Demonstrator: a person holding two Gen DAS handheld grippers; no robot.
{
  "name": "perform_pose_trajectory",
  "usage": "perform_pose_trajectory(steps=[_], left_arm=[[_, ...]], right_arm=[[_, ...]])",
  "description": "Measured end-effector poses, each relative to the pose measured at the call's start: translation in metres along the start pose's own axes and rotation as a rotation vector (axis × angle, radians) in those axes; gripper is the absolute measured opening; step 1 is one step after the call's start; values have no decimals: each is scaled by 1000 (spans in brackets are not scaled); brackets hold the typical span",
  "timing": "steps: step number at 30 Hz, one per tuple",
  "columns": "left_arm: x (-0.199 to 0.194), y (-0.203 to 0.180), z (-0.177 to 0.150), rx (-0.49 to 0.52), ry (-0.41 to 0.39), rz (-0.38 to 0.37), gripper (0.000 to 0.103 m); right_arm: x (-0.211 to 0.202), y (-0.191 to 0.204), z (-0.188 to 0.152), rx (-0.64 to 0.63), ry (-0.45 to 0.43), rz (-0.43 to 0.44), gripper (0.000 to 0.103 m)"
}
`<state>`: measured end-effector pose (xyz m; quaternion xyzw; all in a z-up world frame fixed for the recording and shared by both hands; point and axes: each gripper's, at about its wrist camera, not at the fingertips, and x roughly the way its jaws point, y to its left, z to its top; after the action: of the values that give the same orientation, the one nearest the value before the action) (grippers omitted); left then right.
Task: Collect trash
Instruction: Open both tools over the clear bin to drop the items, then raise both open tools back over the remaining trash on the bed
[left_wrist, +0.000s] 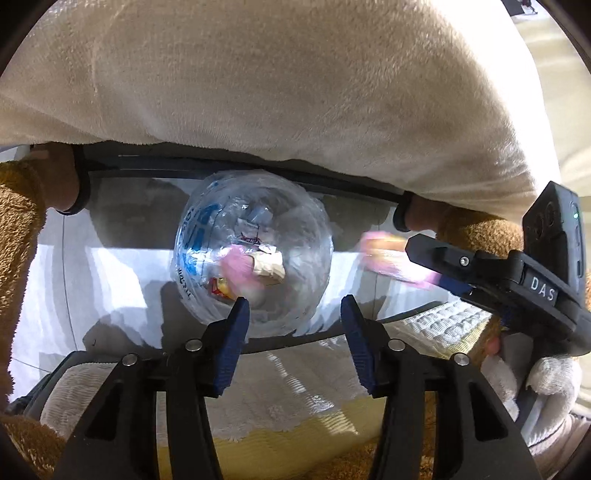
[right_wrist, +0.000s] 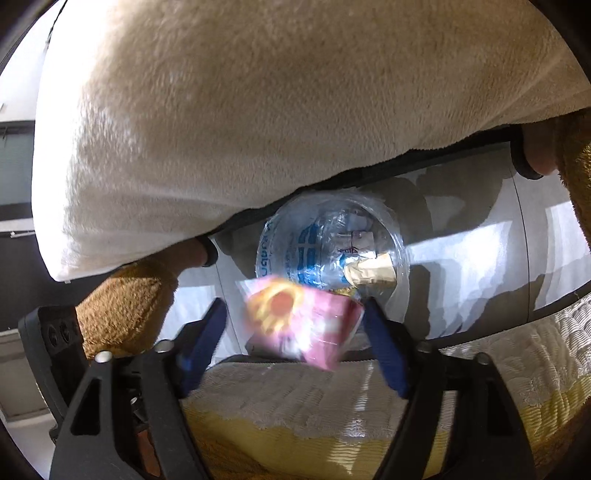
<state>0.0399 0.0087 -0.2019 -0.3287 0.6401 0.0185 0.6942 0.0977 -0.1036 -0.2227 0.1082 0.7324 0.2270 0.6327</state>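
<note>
Both grippers hang over a plastic-lined trash bin (left_wrist: 255, 251) on the floor beside the mattress edge. Left gripper (left_wrist: 293, 314): jaws apart, empty. Right gripper (right_wrist: 293, 321): jaws apart, blurred pink snack wrapper (right_wrist: 303, 325) between them, prob. dropping in, w/ paper scraps already inside.

Left tool (left_wrist: 294, 312) open over clear trash bag (left_wrist: 255, 247); right tool (left_wrist: 437, 260) beside blurred pink wrapper (left_wrist: 388, 258).

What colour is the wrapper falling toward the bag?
Pink, with a yellow-and-red picture; the wrapper shows best in the right wrist view.
</note>
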Motion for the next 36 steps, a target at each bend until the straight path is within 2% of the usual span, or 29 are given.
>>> perform_pose_trajectory(steps=[9,16,23,36], left_arm=[[-7,1,1,0,-37,-13,50],[-23,-6,0,26,-108,-39,50],[-49,-16,-5,74,-235,-75,50],[-111,-37,-35,214,-558,-106,50]], right_arm=[[-6,0,1,-2,-24,16,78],[-27,9,-7,-54,-99,51,78],[-55,25,-18,-156,-225,62,78],[-124,44,-53,-363,-534,105,78]])
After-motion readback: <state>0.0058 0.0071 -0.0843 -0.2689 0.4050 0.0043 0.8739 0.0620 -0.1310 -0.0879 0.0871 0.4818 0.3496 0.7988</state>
